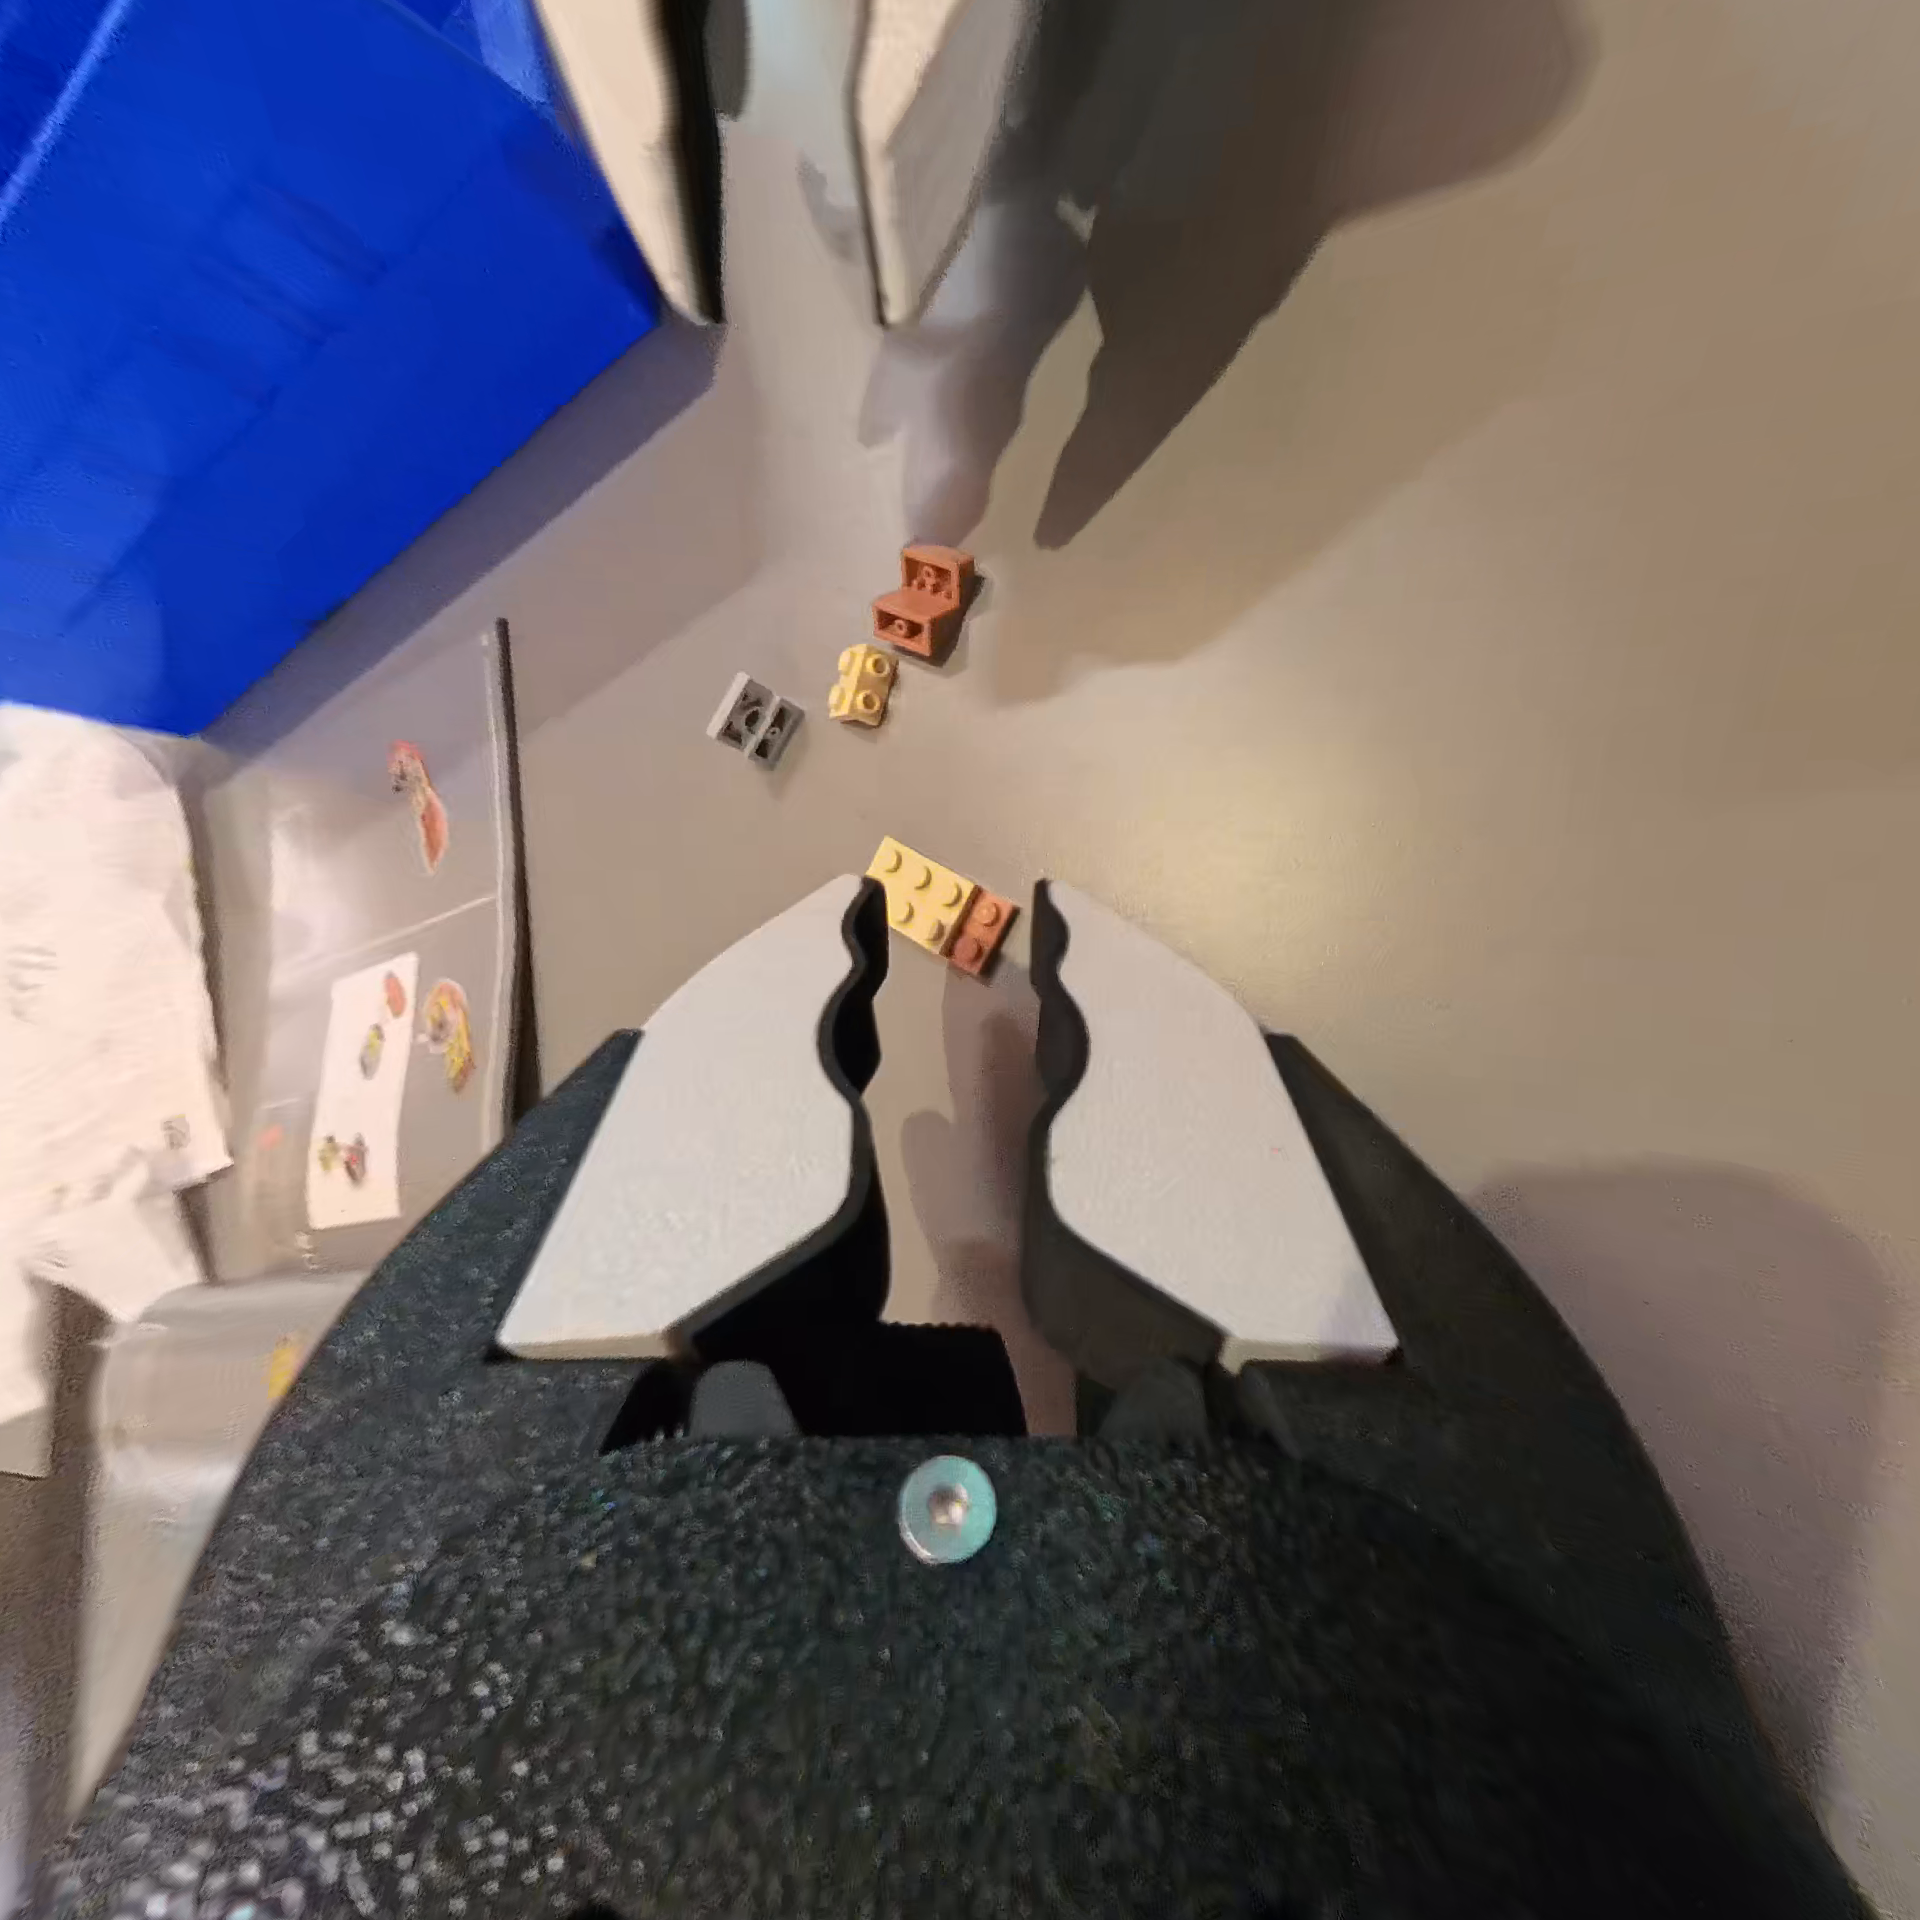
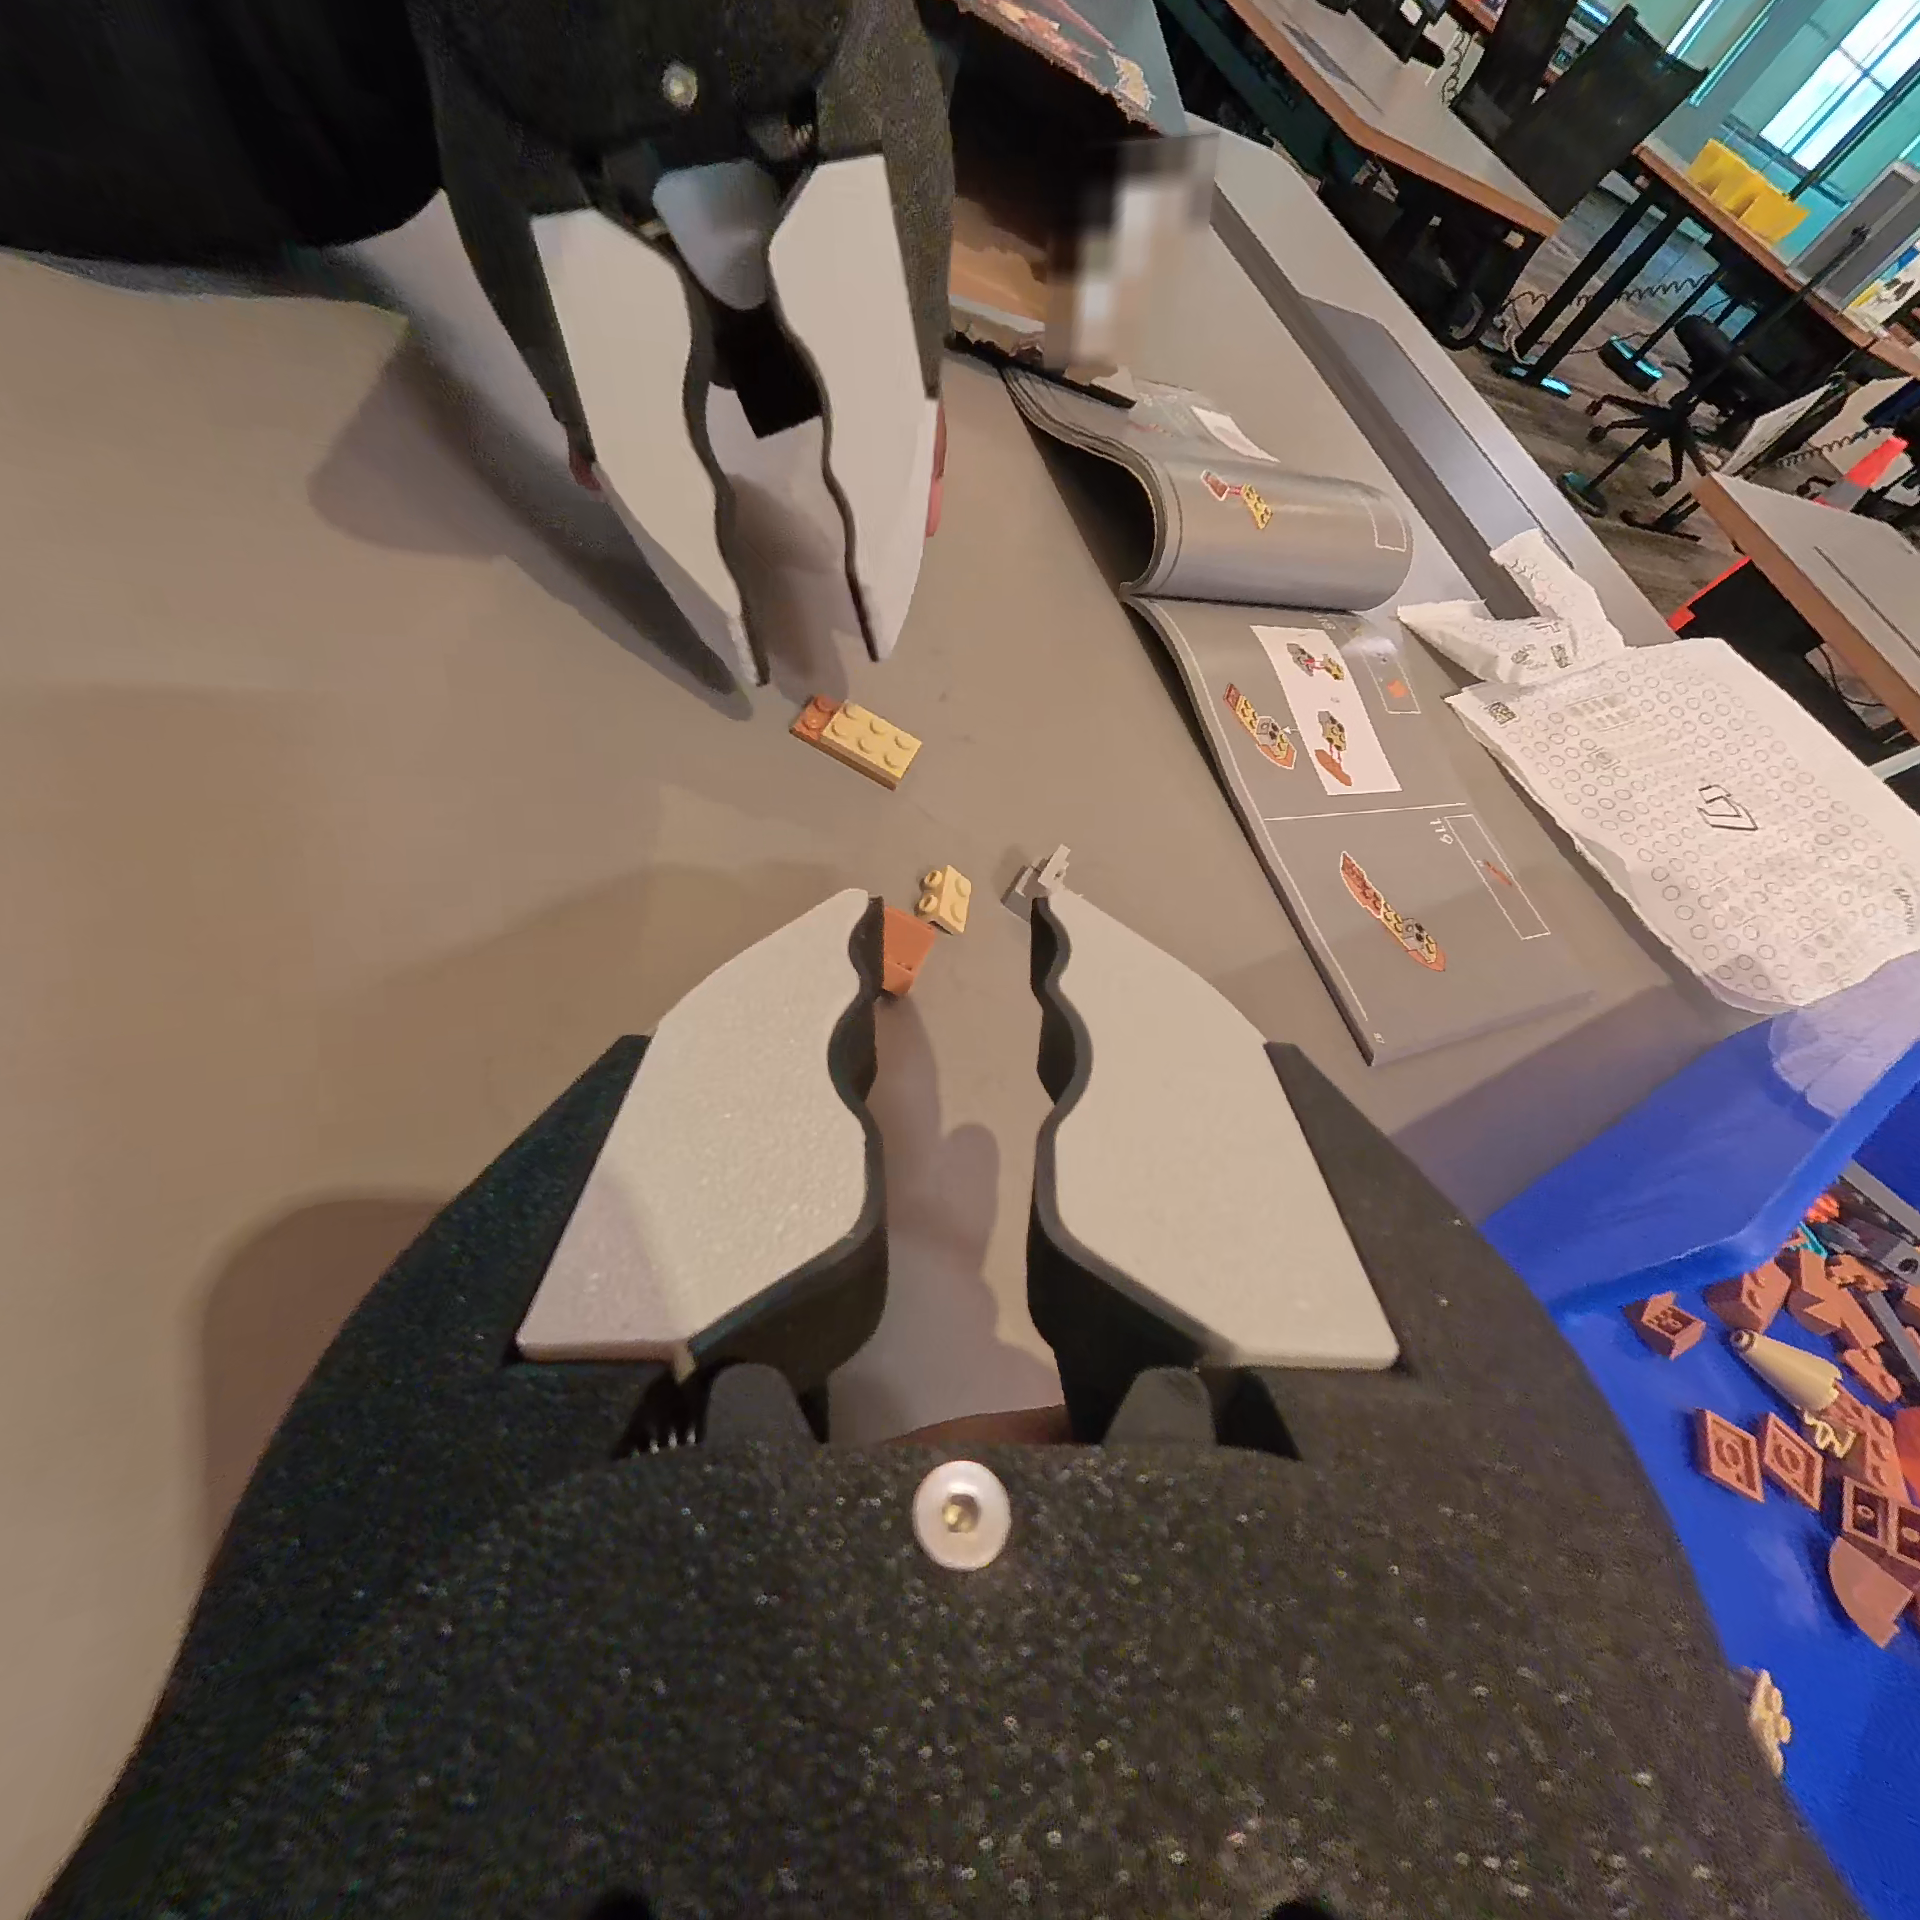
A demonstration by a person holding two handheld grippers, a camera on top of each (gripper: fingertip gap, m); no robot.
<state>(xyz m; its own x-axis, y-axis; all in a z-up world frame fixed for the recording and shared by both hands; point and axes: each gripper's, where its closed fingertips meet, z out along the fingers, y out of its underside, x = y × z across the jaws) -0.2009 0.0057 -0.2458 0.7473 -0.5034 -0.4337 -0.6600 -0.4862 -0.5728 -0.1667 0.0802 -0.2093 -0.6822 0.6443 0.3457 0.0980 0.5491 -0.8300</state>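
The left gripper (image 1: 948, 914) is being held low over a grey table (image 1: 1455, 831) with its jaws standing apart and nothing gripped; a small flat assembly, a tan plate (image 1: 925, 899) joined to a brown plate (image 1: 985, 933), is lying on the table just beyond and between the fingertips, with a visible gap to the right finger (image 1: 1049, 914) and the left finger's tip overlapping its near corner in the view. In the right wrist view the same assembly (image 2: 857, 740) is seen resting flat on the table just past the tips of the left gripper (image 2: 810, 665). The right gripper (image 2: 951, 914) is likewise being held open and empty: a brown brick (image 2: 906, 954) is lying against its left finger (image 2: 857, 935), with no contact from the other pad, a small tan brick (image 2: 948, 896) is lying just beyond that, and a grey piece (image 2: 1039, 881) is lying at the tip of the right finger. Off to the side an open instruction booklet (image 2: 1351, 831), crumpled white paper bags (image 2: 1714, 810) and a blue bin (image 2: 1683, 1164) of mostly brown loose bricks (image 2: 1808, 1455) are being shown.
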